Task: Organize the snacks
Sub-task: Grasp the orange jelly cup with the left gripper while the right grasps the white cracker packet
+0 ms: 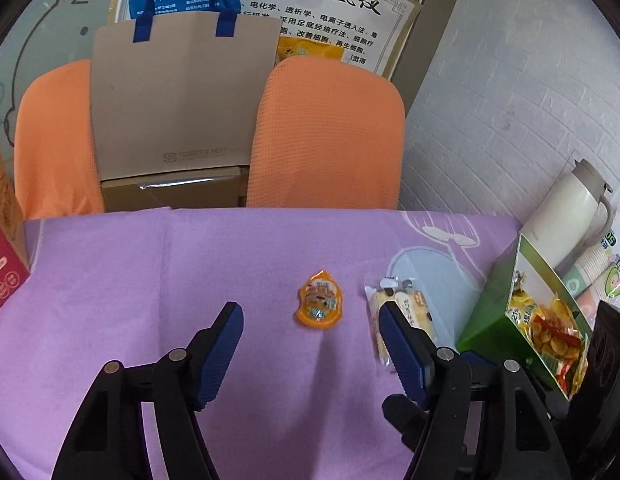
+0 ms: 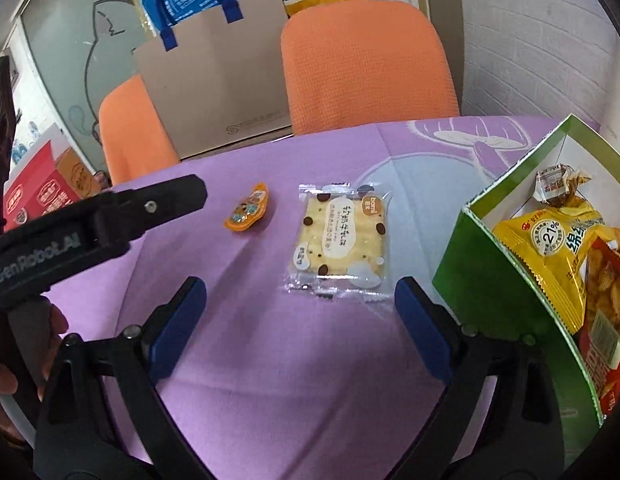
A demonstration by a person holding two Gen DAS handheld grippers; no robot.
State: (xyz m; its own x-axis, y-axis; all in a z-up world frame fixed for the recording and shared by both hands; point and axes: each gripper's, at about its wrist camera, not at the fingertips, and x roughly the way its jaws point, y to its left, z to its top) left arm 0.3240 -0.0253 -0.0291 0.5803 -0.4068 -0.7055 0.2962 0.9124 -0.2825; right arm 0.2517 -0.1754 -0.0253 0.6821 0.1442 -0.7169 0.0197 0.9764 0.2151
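An office or clinic corner: orange chairs (image 1: pixel 326 132), wall-mounted information poster (image 1: pixel 322 4), purple-clothed table (image 1: pixel 230 264).

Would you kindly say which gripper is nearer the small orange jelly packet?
Left. The left gripper frames the orange jelly packet; the right gripper faces the cracker packet.

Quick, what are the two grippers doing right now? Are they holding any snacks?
Left gripper: open, holding nothing, jelly cup ahead.
Right gripper: open, holding nothing, cracker pack ahead.
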